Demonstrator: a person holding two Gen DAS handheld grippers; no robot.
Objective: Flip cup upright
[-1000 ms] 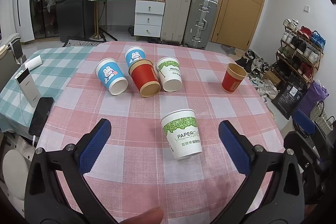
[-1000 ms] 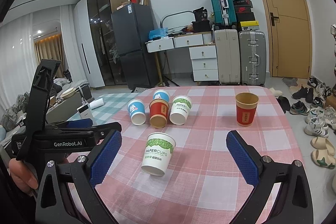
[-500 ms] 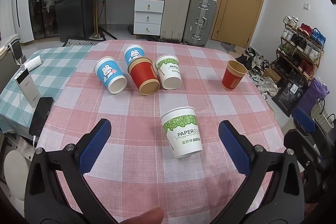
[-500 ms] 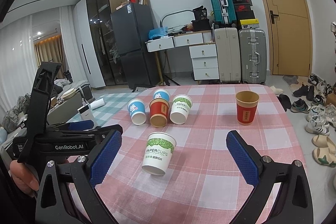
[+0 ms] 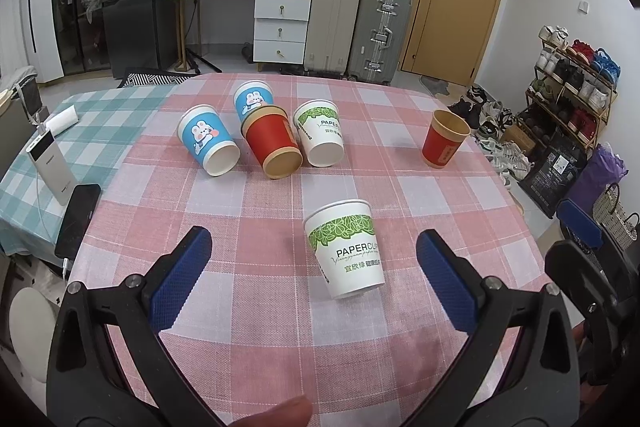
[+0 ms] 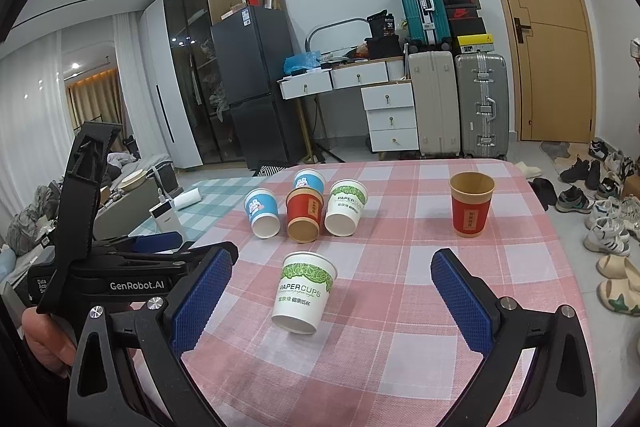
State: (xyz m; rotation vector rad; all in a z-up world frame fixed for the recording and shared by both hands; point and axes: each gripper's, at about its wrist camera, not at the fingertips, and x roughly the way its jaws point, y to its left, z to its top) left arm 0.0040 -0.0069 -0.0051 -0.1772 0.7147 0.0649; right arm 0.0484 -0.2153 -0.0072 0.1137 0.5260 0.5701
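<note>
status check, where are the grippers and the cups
Left gripper and right gripper both open, holding nothing. Near white cup stands upright between them; four cups beyond lie tipped. Nothing blocking.

You are looking at "PAPERCUPS" showing in dark capitals on the nearest white cup (image 6: 304, 293), under its green leaf band (the small line beneath is not readable). The left view is showing only "PAPERCU" on that cup (image 5: 347, 254). "PAPER" is showing on the farther white cup (image 5: 320, 139). "GenRobot.AI" is showing in white on the left gripper's body (image 6: 136, 285).
</note>
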